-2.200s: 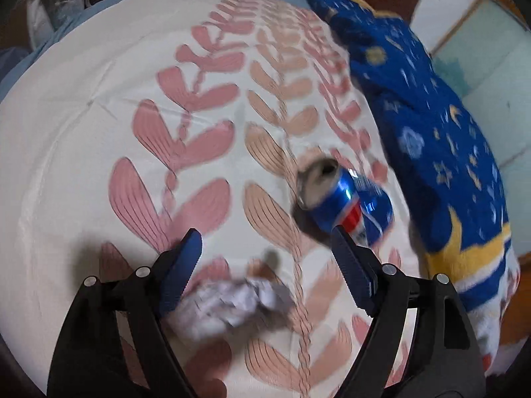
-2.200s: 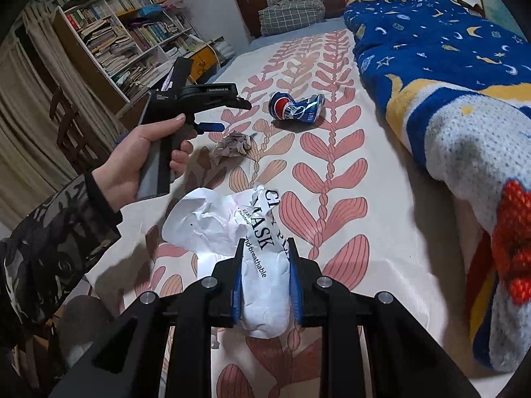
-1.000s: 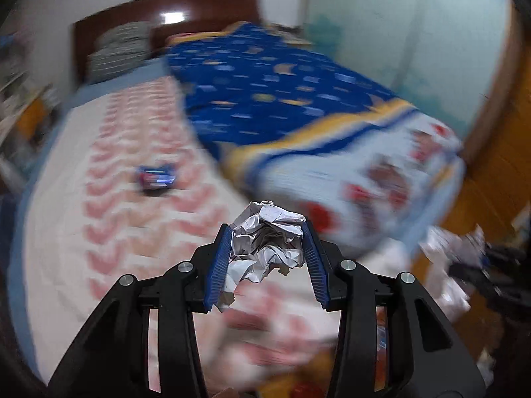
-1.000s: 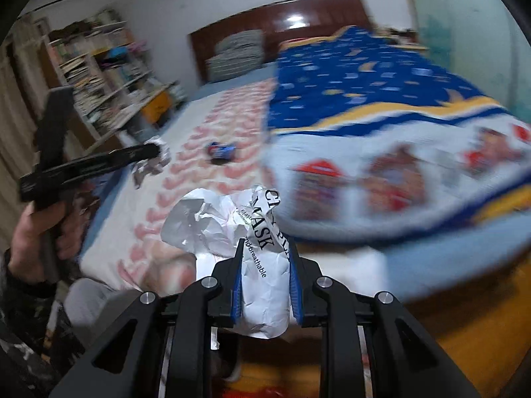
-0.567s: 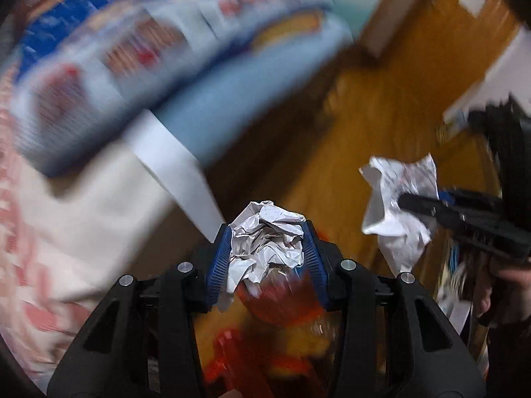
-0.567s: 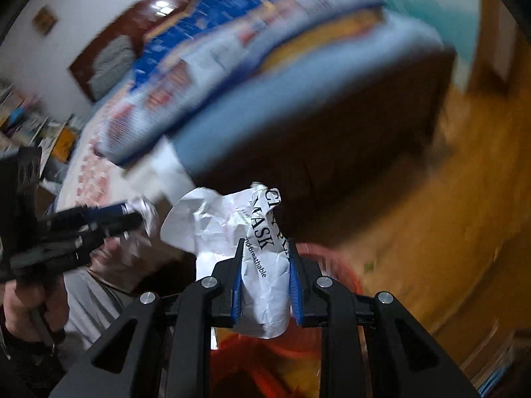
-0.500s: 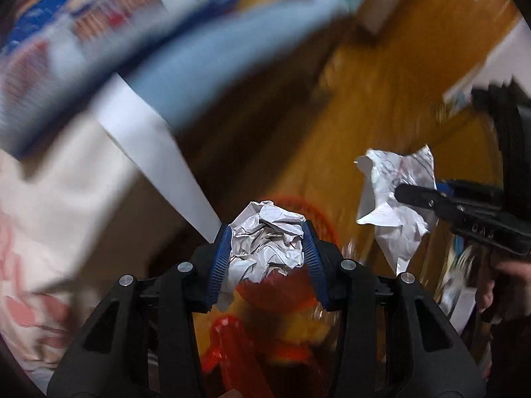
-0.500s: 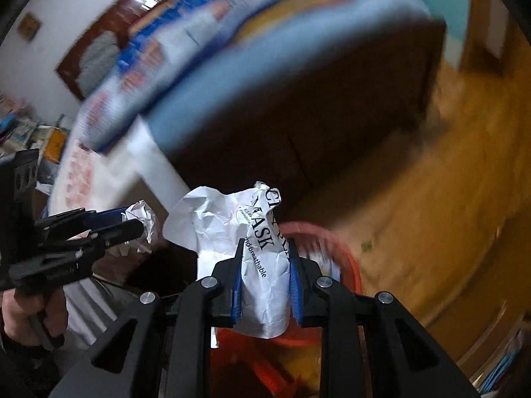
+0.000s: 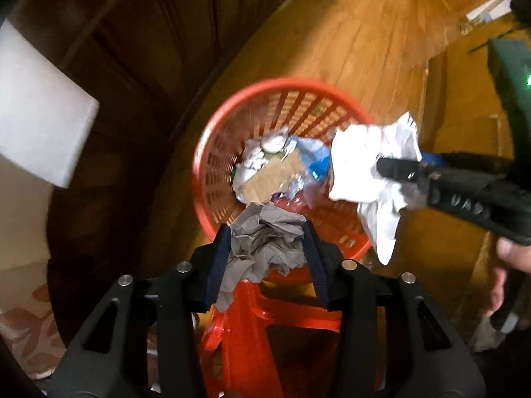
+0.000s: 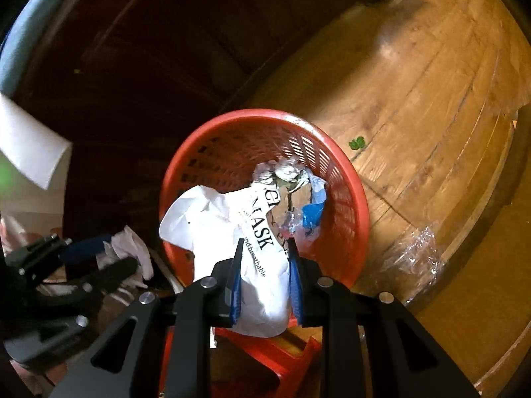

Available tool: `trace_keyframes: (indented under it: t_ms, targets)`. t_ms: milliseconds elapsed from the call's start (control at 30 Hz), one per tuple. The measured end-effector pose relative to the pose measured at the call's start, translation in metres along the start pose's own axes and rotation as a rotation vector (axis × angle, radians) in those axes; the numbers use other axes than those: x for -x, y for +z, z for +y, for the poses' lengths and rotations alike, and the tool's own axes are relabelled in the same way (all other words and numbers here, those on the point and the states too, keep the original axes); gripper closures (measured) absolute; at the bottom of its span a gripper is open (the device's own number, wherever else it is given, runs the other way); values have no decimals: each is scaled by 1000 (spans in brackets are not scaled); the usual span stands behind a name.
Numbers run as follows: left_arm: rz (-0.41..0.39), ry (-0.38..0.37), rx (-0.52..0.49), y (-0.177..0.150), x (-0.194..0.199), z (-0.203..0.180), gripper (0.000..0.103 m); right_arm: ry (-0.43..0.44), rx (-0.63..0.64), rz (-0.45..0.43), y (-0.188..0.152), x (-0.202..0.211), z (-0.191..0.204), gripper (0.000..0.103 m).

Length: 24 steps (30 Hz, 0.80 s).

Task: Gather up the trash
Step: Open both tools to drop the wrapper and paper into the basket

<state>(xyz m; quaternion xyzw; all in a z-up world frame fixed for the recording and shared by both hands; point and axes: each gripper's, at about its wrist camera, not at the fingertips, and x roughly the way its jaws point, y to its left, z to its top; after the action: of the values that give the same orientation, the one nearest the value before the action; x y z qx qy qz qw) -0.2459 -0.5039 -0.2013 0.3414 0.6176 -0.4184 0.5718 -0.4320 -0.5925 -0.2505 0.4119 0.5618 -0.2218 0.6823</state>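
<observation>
- The left gripper (image 9: pixel 267 258), low in the frame's centre, was clenched on a crumpled grey paper ball (image 9: pixel 265 247), held over the near rim of the red basket (image 9: pixel 212 152).
- The right gripper (image 10: pixel 265 277), at lower centre of its own view, was clamped on a white mask wrapper (image 10: pixel 219 219) printed "MASK", hanging above the same red basket (image 10: pixel 358 199).
- In the left view, that wrapper (image 9: pixel 368 162) and the right gripper (image 9: pixel 398 170) entered from the right edge, over the basket's right rim.
- Paper scraps, cardboard and blue plastic (image 10: pixel 313 212) lay inside the basket.
- Clear plastic film (image 10: pixel 411 258) lay on the wooden floor (image 10: pixel 431 76), lower right, just beside the basket.
</observation>
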Motion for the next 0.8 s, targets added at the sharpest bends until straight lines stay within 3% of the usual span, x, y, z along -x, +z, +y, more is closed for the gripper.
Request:
trace_keyframes:
  t_ms: [133,267,400,600,800]
  targets:
    - [-30,-3,-15,-1,-15,-1,56,-17,-12,-8,-1,-8,7,76]
    - [20,16,-33,-5,-37,-3,55,-33,-19,-7,-3,-11,4,74]
    - [14,39,-68,-6,-38,-11,49,-30,-36,-24,-1,-10,-1,50]
    - [-6,55,-51,-2,-31,-9,29,-41,-49,-80,5,16,-7,51]
    - [-35,65,-53,-1,-4,-4,26,-29,17,-169,22,75,18,48]
